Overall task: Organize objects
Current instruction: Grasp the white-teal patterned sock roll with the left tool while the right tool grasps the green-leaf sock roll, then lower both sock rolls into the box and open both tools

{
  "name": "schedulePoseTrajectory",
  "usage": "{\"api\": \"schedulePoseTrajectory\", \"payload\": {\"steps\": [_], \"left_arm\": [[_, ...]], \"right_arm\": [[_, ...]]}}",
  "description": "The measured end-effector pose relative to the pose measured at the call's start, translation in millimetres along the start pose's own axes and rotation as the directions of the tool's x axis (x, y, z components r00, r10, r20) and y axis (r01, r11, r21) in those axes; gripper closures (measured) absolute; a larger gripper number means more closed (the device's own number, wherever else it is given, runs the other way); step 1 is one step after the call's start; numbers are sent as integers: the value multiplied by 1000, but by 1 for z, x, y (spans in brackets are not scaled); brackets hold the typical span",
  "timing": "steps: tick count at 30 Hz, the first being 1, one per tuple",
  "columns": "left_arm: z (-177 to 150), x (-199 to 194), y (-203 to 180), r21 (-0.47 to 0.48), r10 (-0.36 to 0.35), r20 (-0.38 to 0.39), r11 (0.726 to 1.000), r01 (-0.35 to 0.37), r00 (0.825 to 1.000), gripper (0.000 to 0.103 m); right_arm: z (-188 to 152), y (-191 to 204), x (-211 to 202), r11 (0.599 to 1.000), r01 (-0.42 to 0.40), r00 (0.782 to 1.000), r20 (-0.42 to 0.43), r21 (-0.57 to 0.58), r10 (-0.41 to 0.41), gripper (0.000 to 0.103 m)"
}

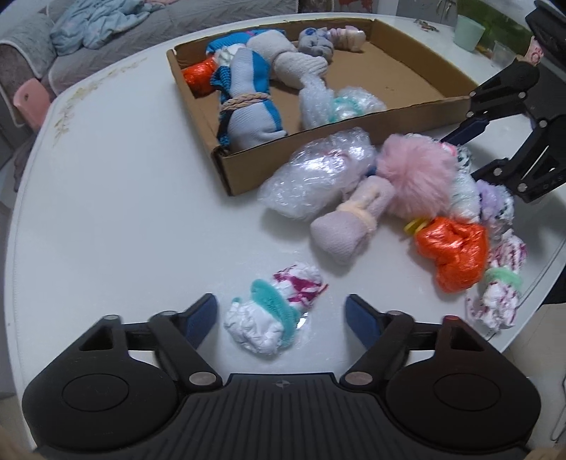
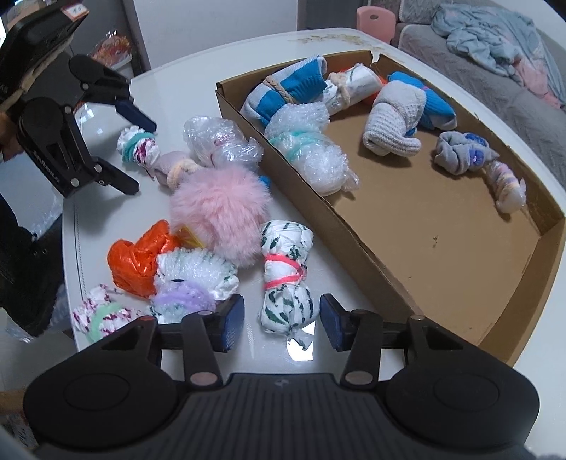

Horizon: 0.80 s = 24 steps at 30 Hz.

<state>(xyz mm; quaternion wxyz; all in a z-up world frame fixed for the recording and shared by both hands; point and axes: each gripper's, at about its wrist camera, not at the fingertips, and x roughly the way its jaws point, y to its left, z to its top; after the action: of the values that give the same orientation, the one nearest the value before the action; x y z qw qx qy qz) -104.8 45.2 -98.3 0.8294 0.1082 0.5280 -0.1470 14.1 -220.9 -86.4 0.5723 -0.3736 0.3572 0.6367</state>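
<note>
On the white table, my left gripper (image 1: 281, 313) stands open around a white bundle with magenta marks and a teal band (image 1: 272, 315). Gaps show on both sides of it. My right gripper (image 2: 283, 318) is open astride the lower end of a white, green-patterned bundle tied with a pink band (image 2: 284, 279). Its right pad is very near the bundle and its left pad is apart from it. A shallow cardboard box (image 2: 318, 219) beside them holds several rolled socks and bubble-wrap bundles. In the left wrist view the right gripper's fingers (image 1: 491, 173) reach into the loose pile.
Loose on the table by the box lie a pink fluffy pompom (image 2: 219, 208), an orange plastic bundle (image 2: 138, 258), a bubble-wrap bundle (image 1: 318, 177) and a lilac sock roll (image 1: 350, 226). A mint cup (image 1: 468, 32) stands behind the box. A sofa (image 1: 35, 53) lies beyond the table.
</note>
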Motion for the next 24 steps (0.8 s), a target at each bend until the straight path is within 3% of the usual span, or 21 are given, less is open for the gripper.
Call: {"api": "schedulePoseTrajectory", "payload": {"steps": [3,6,10,16,18,20,24], "left_arm": [[2,-3,-2,8,-11,10,1000,11,1000,51],[3,-4,-1,-2,-14,2,1000,14,1000,57],[7,-5,0,-11,-9,-26,1000,9,1000,60],[12,-12,3,62,69,-101,996,-63,993,60],[17,-19,12,36,98,-101,995,-95,990,60],[26,-32,20,8,120,-82,993,-119,989,60],[56,-72,21,-56,101,54,994,-98,993,60]], "right_arm": [[1,-4,-1,999,-20,1000,3,37,20,69],[3,-8,-1,997,-30,1000,1,64,30,73],[2,-9,-6,996,-37,999,-3,80,37,74],[-3,-14,-40,991,-31,999,44,128,26,74],[-5,-16,-56,989,-29,997,74,145,18,74],[-10,-18,-72,987,-25,994,107,161,8,74],[0,-33,-84,979,21,986,156,204,-53,74]]}}
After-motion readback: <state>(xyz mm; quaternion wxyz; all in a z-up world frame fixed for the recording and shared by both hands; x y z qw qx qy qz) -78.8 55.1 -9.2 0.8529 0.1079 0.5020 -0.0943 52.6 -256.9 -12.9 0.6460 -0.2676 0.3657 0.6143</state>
